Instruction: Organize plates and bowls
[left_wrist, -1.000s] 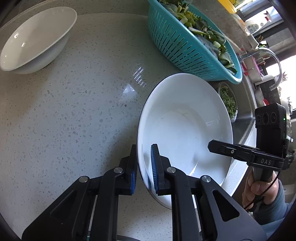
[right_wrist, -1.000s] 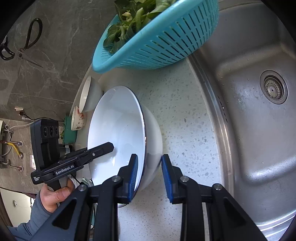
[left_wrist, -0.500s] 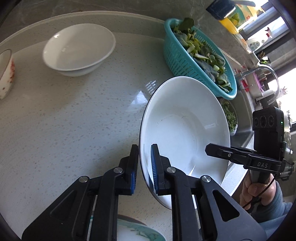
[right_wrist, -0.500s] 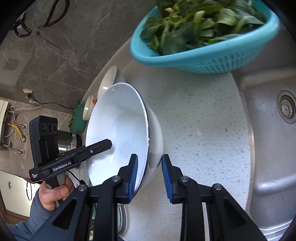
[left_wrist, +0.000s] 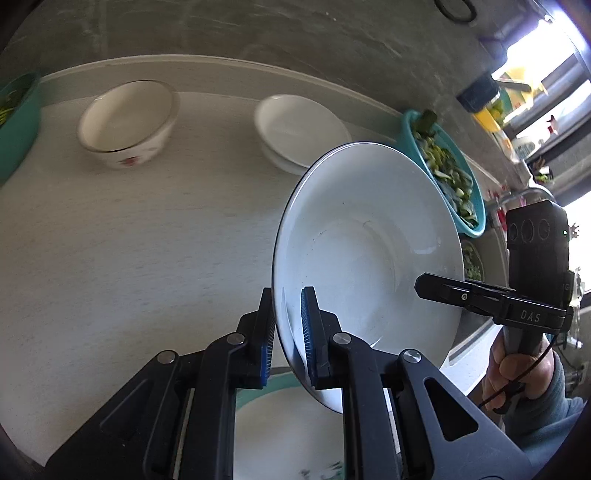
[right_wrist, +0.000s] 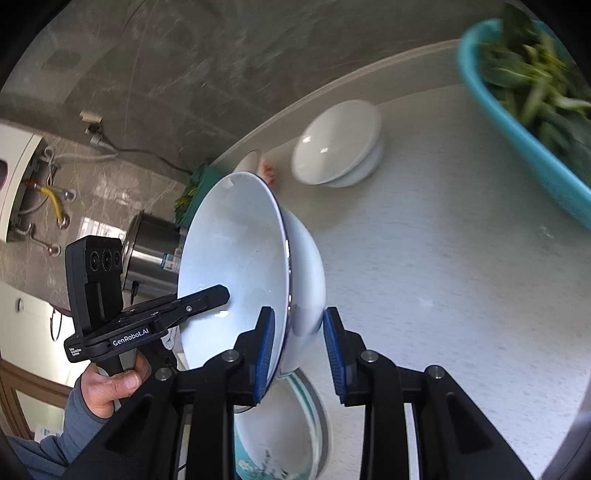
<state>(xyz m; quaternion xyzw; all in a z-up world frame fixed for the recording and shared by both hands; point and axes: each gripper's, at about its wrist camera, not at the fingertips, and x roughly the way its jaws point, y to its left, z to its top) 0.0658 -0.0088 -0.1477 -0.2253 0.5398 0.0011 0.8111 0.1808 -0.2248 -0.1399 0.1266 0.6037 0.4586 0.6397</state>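
Observation:
A large white bowl (left_wrist: 369, 251) with a thin dark rim hangs in the air above the counter, held from both sides. My left gripper (left_wrist: 287, 332) is shut on its near rim. My right gripper (right_wrist: 298, 347) is shut on the opposite rim and wall of the same bowl (right_wrist: 236, 266). Below the bowl a plate with a teal rim (left_wrist: 288, 435) lies on the counter, also in the right wrist view (right_wrist: 280, 432). A white bowl (left_wrist: 299, 129) and a cream bowl with red flowers (left_wrist: 127, 123) stand at the back.
A teal colander of greens (left_wrist: 447, 181) stands at the right by the sink, also in the right wrist view (right_wrist: 535, 122). A green tray (left_wrist: 16, 122) is at the far left. A steel pot (right_wrist: 147, 251) stands past the counter's left end. A grey wall backs the counter.
Both grippers have lifted the large white bowl and carried it back and left from beside the sink. The flowered bowl and the teal-rimmed plate have come into view.

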